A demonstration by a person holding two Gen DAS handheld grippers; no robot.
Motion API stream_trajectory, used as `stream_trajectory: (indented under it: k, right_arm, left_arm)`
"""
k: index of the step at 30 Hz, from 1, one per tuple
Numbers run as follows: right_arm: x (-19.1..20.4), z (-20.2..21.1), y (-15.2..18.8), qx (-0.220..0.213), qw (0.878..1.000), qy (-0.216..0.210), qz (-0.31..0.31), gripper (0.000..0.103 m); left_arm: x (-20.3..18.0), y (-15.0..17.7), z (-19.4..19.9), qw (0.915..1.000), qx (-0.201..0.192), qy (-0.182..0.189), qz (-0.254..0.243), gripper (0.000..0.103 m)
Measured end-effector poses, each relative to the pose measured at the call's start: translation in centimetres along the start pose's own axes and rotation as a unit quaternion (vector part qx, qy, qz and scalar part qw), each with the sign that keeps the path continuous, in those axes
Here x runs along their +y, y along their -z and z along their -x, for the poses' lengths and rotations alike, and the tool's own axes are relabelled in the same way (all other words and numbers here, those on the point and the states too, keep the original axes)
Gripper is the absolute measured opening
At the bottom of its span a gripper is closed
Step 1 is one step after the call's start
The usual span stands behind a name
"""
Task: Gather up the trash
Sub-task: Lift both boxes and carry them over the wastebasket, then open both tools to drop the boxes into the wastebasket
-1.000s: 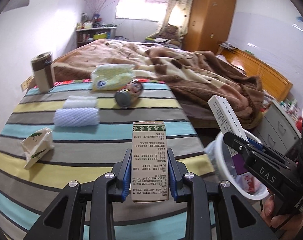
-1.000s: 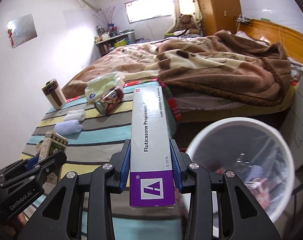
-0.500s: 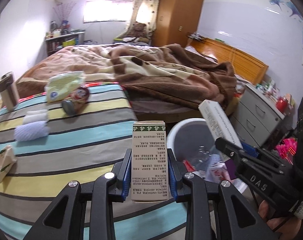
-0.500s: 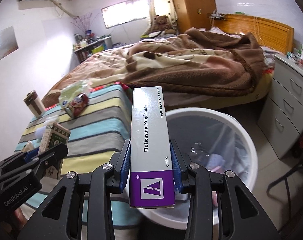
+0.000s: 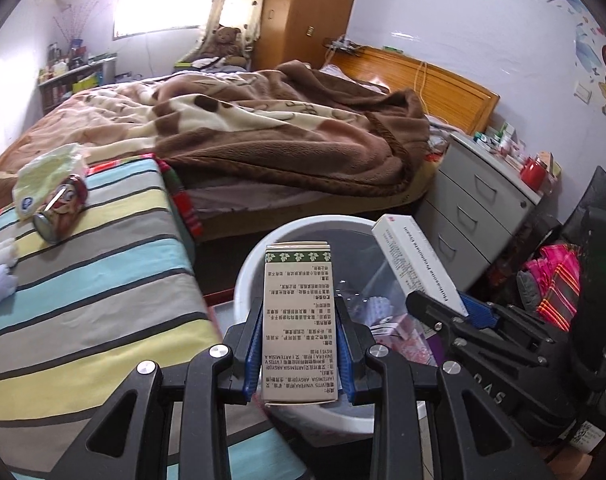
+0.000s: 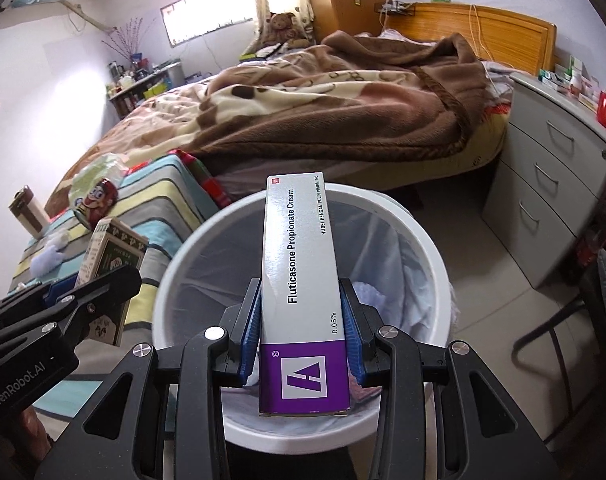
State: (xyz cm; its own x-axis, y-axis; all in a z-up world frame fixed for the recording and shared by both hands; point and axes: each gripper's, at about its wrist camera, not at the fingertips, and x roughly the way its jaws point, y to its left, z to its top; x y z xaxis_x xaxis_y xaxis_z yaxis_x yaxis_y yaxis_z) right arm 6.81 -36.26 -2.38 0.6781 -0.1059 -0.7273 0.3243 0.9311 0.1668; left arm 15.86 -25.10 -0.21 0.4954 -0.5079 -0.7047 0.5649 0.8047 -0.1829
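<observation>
Both boxes have swung off the striped worktop [image 5: 103,292]: left gripper [image 5: 299,344] pinching the herbal box [image 5: 299,320], right gripper [image 6: 303,332] pinching the cream box [image 6: 299,280], now above the bin [image 6: 431,256], ready to drop

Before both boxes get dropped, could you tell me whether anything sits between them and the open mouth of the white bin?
Nothing visible does. The right gripper holds the cream box right over the white bin, whose mouth is open and lined with a bag. The left gripper holds the herbal box near the bin's rim, also unobstructed.
</observation>
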Motion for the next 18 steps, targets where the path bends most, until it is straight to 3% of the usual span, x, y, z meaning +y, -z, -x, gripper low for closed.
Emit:
stream_trajectory:
  k: [10,13,15,17,18]
  right_arm:
    - [-1.0,-0.5,0.4,0.013,1.0,0.014,-0.005,0.038]
    - [-1.2,-0.5,0.5,0.016,1.0,0.02,-0.006,0.038]
    - [-1.3,-0.5,0.5,0.017,1.0,0.02,-0.007,0.049]
    - [-1.3,-0.3,0.6,0.015,1.0,0.016,-0.01,0.059]
    - [-1.4,-0.4,0.5,0.014,1.0,0.015,-0.011,0.059]
  left_arm:
    - [-1.2,-0.4,-2.1,0.9997,0.02,0.013,-0.01,0.032]
    - [-1.3,-0.4,-2.3,0.9997,0.02,0.012,-0.01,0.045]
    - [-1.2,-0.3,-2.2,0.9997,0.017,0.012,-0.009,0.062]
    - [-1.1,-0.3,-2.0,0.9997,0.016,0.015,-0.007,0.062]
    - [-0.9,-0.3,-1.9,0.9998,0.015,0.013,-0.005,0.062]
